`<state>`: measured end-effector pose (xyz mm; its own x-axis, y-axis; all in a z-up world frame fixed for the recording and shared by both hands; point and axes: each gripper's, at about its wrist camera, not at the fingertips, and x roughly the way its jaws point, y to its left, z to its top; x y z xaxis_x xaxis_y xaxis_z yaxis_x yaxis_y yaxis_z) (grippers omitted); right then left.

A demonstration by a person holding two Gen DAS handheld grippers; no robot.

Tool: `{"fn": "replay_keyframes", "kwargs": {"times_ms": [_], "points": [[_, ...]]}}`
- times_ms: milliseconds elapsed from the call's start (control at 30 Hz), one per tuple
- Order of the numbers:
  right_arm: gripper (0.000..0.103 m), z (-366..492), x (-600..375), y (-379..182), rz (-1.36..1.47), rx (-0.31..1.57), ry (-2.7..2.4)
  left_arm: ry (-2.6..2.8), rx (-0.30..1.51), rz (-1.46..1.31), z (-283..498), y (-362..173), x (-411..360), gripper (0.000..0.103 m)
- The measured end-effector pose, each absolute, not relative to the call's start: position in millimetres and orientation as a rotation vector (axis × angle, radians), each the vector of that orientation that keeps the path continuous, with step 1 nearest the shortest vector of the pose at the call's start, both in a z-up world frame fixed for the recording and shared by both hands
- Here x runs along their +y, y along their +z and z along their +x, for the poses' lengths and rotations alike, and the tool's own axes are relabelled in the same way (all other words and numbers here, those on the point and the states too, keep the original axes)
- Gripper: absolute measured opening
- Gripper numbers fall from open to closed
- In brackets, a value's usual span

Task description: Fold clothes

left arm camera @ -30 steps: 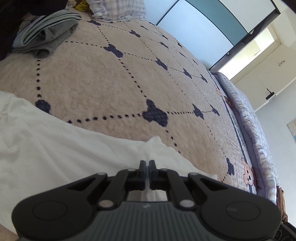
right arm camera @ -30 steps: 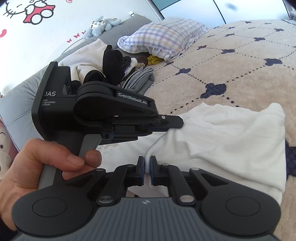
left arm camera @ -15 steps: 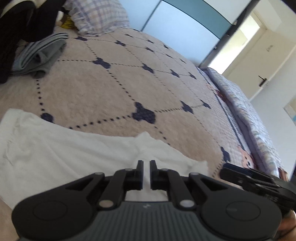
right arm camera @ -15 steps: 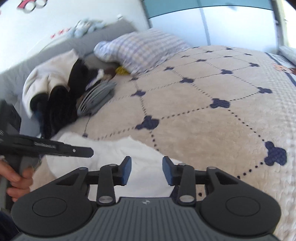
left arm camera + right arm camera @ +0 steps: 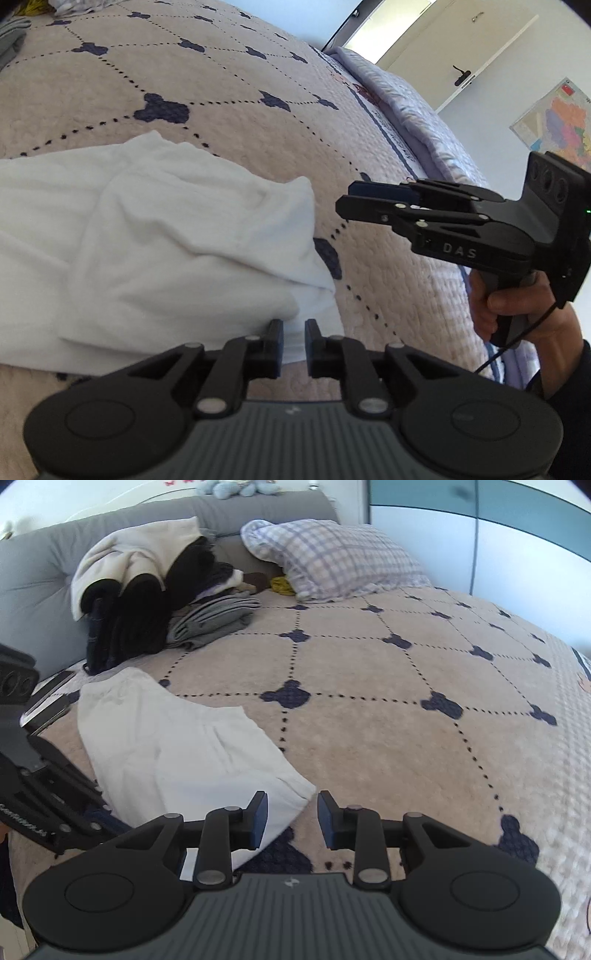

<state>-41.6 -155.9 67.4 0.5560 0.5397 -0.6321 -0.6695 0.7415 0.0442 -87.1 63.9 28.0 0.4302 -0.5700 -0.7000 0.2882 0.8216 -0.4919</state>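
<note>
A white garment (image 5: 155, 236) lies folded on the beige quilted bed, also in the right wrist view (image 5: 184, 749). My left gripper (image 5: 293, 332) hovers at the garment's near edge with its jaws slightly apart, holding nothing. My right gripper (image 5: 289, 812) is open and empty just past the garment's right corner. It shows from the side in the left wrist view (image 5: 354, 201). The left gripper's body shows at the left edge of the right wrist view (image 5: 44, 786).
A pile of dark and cream clothes (image 5: 140, 590) and folded grey clothes (image 5: 214, 620) lie by the grey headboard (image 5: 33, 576). A plaid pillow (image 5: 332, 557) lies behind. The bed's edge with a lilac sheet (image 5: 413, 114) runs on the right.
Both grippers let go of the white garment and drew back. The right gripper opened wide first, then the left opened slightly. The garment now lies folded flat on the bed.
</note>
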Motion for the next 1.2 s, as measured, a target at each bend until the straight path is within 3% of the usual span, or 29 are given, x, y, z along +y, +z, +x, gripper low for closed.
{"fn": "replay_keyframes", "kwargs": {"times_ms": [200, 233, 267, 333, 667, 833, 1000, 1100, 1200], "points": [[0.030, -28.3, -126.1, 53.6, -0.275, 0.700, 0.756, -0.551, 1.011, -0.281, -86.0, 22.4, 53.8, 0.012], [0.014, -23.9, -122.7, 49.6, -0.277, 0.720, 0.755, -0.552, 1.014, -0.274, -86.0, 20.9, 52.8, 0.012], [0.005, -21.4, -120.1, 44.4, -0.293, 0.741, 0.745, -0.554, 1.017, -0.267, -85.8, 19.9, 52.1, 0.012], [0.003, -19.9, -118.8, 42.6, -0.297, 0.746, 0.728, -0.556, 1.023, -0.266, -85.0, 18.8, 51.7, 0.012], [0.002, -4.1, -113.8, 53.4, -0.302, 0.667, 0.573, -0.568, 1.056, -0.291, -84.1, 14.2, 52.5, 0.011], [0.003, -3.4, -110.5, 32.6, -0.332, 0.737, 0.627, -0.587, 1.060, -0.286, -82.4, 17.8, 54.8, 0.011], [0.010, -6.6, -123.7, 55.1, -0.251, 0.681, 0.561, -0.592, 0.965, -0.366, -79.0, 46.0, 88.5, 0.021], [0.014, -14.4, -135.0, 71.5, -0.179, 0.645, 0.560, -0.491, 0.873, -0.433, -72.7, 63.1, 127.0, 0.036], [0.022, -27.5, -130.0, 74.6, -0.149, 0.666, 0.610, -0.353, 0.849, -0.476, -56.5, 62.2, 157.8, 0.038]]}}
